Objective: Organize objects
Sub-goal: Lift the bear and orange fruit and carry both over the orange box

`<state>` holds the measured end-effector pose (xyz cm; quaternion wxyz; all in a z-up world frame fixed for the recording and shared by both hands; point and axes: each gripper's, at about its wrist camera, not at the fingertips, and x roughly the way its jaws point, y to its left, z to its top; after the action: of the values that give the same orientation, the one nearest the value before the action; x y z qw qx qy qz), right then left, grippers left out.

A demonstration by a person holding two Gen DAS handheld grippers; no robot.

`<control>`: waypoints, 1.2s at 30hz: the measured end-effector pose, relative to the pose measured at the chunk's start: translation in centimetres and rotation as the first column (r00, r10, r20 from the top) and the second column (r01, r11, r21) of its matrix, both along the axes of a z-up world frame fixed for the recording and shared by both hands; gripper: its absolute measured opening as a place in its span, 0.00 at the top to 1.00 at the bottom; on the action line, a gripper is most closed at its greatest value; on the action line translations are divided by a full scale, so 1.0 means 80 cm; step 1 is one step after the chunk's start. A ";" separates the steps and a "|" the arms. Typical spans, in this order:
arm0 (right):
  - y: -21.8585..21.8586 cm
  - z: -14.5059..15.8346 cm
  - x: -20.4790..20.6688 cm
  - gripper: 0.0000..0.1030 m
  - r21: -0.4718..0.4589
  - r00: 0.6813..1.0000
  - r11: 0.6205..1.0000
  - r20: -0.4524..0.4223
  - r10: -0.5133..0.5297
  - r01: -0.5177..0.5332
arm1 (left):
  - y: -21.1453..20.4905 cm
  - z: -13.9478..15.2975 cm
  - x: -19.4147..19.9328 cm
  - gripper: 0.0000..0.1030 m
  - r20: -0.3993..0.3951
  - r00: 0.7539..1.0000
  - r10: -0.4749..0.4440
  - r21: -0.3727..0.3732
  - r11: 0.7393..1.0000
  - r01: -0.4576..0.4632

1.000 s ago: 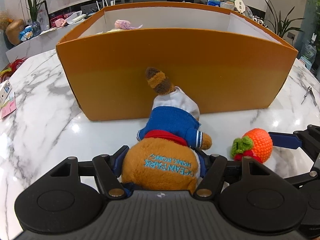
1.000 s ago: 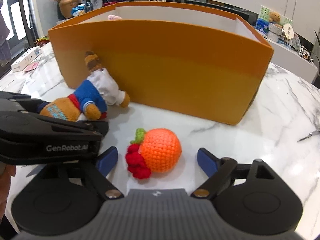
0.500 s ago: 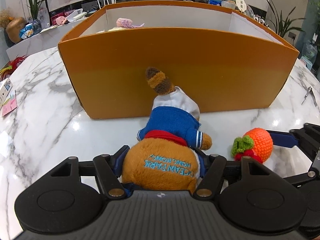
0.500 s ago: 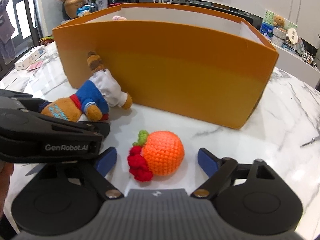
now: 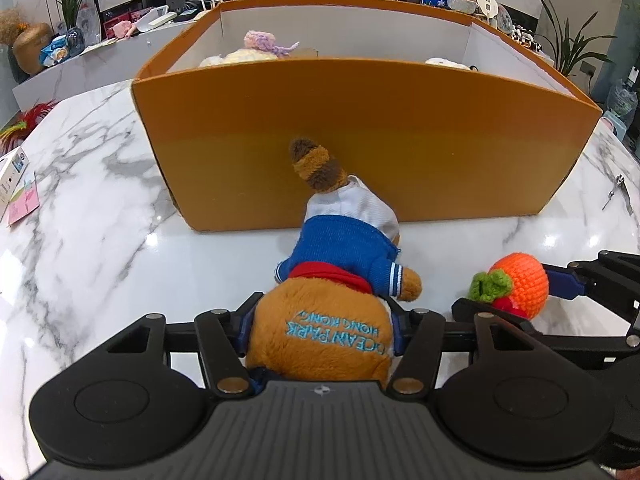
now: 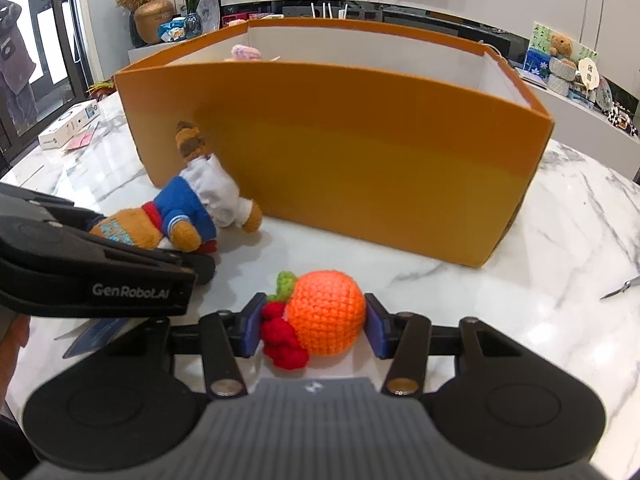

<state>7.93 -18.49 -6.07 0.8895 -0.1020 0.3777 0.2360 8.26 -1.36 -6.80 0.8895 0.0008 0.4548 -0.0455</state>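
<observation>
A brown plush toy (image 5: 340,248) in a blue jacket lies face down on the marble table (image 5: 100,240), its striped tail against the orange box (image 5: 360,140). My left gripper (image 5: 322,324) is closing, and its pads press both sides of the toy's head. To the right, a crocheted orange (image 6: 326,312) with a green leaf and red berries rests on the table. My right gripper (image 6: 316,328) is closing too, its blue pads touching the fruit on both sides. In the left wrist view that crocheted orange (image 5: 520,284) shows between the right fingers.
The tall orange box (image 6: 360,160) stands just behind both toys, with soft toys (image 5: 264,44) inside. Scissors (image 6: 624,286) lie on the table at right. A white carton (image 6: 68,124) and pink paper (image 5: 24,200) sit at the left edge.
The right jaws closed from wide apart onto the crocheted orange. The left jaws tightened on the plush toy's head. Neither toy has shifted on the table.
</observation>
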 end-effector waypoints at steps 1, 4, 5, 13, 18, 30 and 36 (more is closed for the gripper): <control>0.000 0.001 -0.001 0.49 0.002 1.000 1.000 0.001 0.001 -0.001 | 0.000 0.002 -0.002 0.34 0.002 1.000 -0.001 0.000 1.000 0.001; -0.004 0.007 -0.004 0.49 -0.001 1.000 1.000 0.009 0.006 -0.006 | 0.001 0.008 -0.006 0.34 0.007 1.000 -0.002 -0.003 1.000 0.002; -0.006 0.009 -0.005 0.49 -0.002 1.000 1.000 0.012 0.005 -0.005 | 0.001 0.011 -0.008 0.34 0.010 1.000 -0.005 -0.002 1.000 0.005; -0.021 0.034 -0.021 0.49 0.008 0.999 1.000 0.049 -0.006 0.006 | 0.001 0.035 -0.031 0.34 0.059 0.998 -0.022 0.016 1.000 0.021; -0.030 0.058 -0.031 0.49 0.033 0.996 0.999 0.084 -0.017 0.014 | -0.002 0.063 -0.048 0.34 0.125 0.992 -0.027 0.023 0.999 0.024; -0.026 0.140 -0.006 0.49 0.139 0.966 0.988 0.235 -0.105 0.074 | 0.013 0.133 -0.010 0.34 0.262 0.962 0.074 -0.002 0.997 -0.076; -0.011 0.170 0.057 0.49 0.228 0.950 0.966 0.254 -0.183 0.125 | 0.016 0.162 0.057 0.34 0.317 0.942 0.115 -0.032 0.993 -0.111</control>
<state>12.49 -19.36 7.56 0.9546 -0.0095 0.2314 0.1874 12.80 -0.06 6.14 0.9522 -0.0239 0.3045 0.0034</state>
